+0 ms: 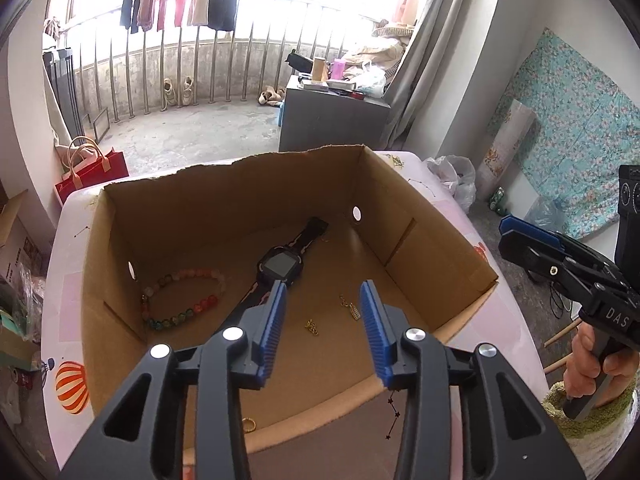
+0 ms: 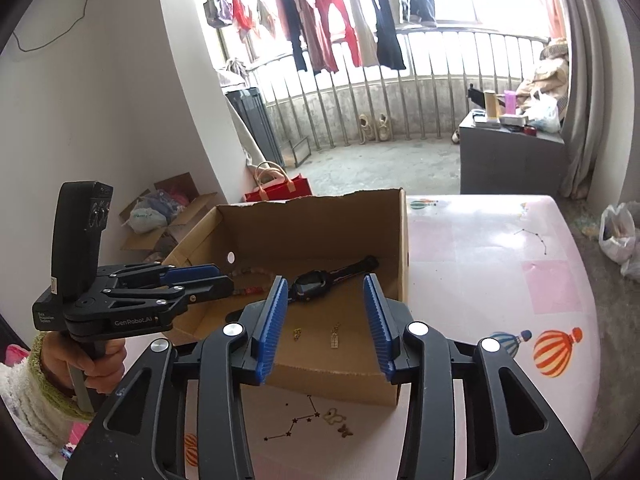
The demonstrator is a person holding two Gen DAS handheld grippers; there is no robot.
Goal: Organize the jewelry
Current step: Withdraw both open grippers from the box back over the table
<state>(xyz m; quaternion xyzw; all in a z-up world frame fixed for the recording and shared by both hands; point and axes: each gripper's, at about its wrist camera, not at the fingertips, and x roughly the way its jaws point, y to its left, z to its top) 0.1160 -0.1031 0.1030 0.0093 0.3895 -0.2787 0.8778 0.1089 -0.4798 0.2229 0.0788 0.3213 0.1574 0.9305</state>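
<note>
Cardboard box (image 1: 440,256) sits on pink table (image 2: 500,248) near balcony; both grippers part-open, empty.

An open-topped cardboard box (image 1: 240,208) sits on a pink table (image 2: 500,248), its tall walls blocking entry from every side, so the only way in is from above. On the box floor, a black watch (image 1: 280,264) lies at centre toward twelve o'clock, a bead bracelet (image 1: 180,300) at nine o'clock, and two small gold pieces (image 1: 312,326) near six o'clock, with bare cardboard at three o'clock. The table at three o'clock of the box lies open.
</note>
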